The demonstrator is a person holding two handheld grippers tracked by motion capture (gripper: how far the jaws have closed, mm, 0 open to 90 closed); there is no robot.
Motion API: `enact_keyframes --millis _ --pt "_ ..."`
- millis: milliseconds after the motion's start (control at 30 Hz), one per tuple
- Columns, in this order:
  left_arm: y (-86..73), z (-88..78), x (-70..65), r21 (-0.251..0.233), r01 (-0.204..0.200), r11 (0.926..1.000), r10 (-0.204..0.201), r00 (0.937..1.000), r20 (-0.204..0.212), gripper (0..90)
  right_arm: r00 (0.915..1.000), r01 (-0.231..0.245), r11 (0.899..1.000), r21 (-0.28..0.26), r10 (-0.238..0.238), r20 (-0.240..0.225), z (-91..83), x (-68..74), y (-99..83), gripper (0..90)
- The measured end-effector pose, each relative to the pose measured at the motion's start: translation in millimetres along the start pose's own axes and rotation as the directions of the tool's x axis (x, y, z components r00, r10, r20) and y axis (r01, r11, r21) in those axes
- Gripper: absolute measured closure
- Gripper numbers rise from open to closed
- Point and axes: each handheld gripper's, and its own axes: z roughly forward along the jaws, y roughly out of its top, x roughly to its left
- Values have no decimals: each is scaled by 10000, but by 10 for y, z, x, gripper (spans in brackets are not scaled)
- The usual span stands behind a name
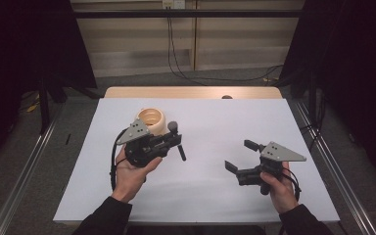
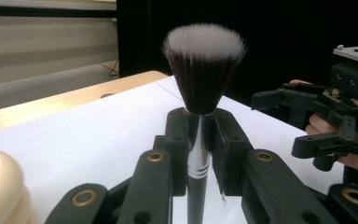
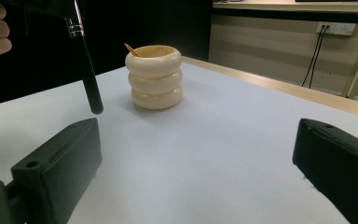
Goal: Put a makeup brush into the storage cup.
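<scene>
We're looking at a table [image 1: 200, 196] wearing a white cover, wood edge peeking out at the back — just a cream ribbed pot [image 1: 151, 119] sitting on it.

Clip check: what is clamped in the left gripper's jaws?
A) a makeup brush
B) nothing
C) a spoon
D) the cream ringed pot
A: the left gripper is shut on the brush at its metal ferrule, bristles pointing away from the hand, while the pot stands apart on the table.
</scene>
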Motion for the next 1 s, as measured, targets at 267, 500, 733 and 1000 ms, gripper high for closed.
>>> enact_keyframes --millis 267,500,733,1000 --pt "62 -81 102 -92 25 10000 -28 9996 -294 779 9996 -96 9998 -188 101 262 -76 -22 -45 13" --pt "117 -149 195 -64 -45 10000 41 9986 -527 779 9989 -172 9996 -207 181 441 -155 -60 -84 12" --pt "161 -215 277 -24 -68 10000 66 9969 -790 780 9970 -275 9994 -216 290 713 -261 -96 -144 12" --pt "244 -283 372 -59 -137 9999 130 9938 -1103 779 9951 -343 9990 -299 370 919 -334 -127 -205 13"
